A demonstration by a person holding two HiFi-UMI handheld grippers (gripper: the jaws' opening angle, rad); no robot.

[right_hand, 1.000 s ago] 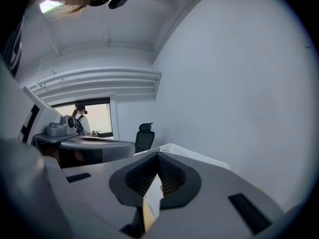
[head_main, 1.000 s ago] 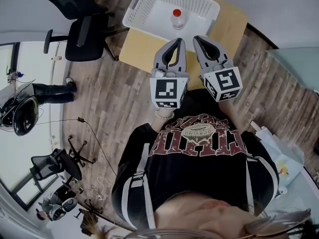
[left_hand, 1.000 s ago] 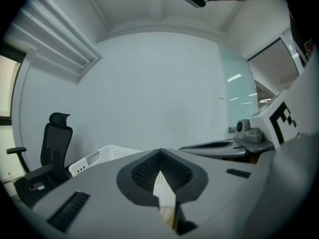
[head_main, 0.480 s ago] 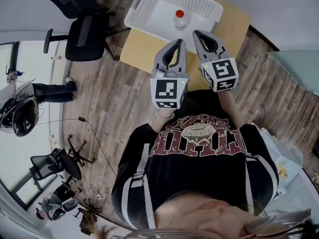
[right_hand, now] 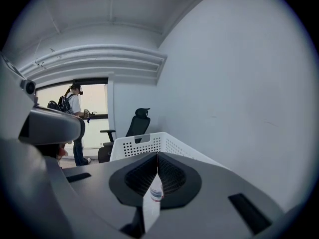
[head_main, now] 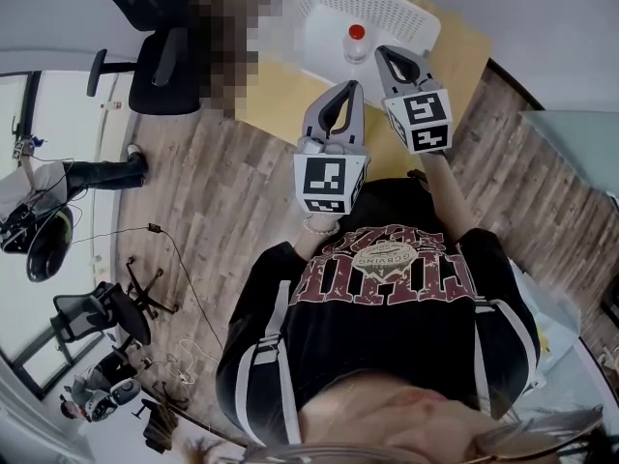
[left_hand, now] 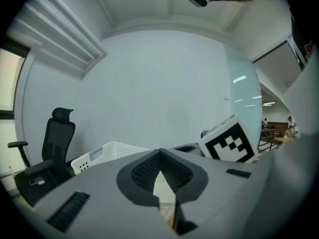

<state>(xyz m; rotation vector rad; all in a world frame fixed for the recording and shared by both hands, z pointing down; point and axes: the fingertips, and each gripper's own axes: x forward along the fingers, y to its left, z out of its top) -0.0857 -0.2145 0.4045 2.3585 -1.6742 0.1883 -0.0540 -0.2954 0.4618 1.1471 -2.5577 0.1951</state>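
The right gripper [head_main: 381,52] hangs with its jaws pressed together on nothing, tips over the rim of the white basket [head_main: 401,10] on the table [head_main: 278,100], just at 4 o'clock of the red-capped bottle [head_main: 357,41] standing upright inside it. In the right gripper view the bottle [right_hand: 156,193] shows through the gap behind the closed tips. The left gripper [head_main: 352,86], clenched and empty too, sits at 7 o'clock of the right, over the table.

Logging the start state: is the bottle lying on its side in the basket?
No, the bottle stands upright in the white basket, its red cap on top.
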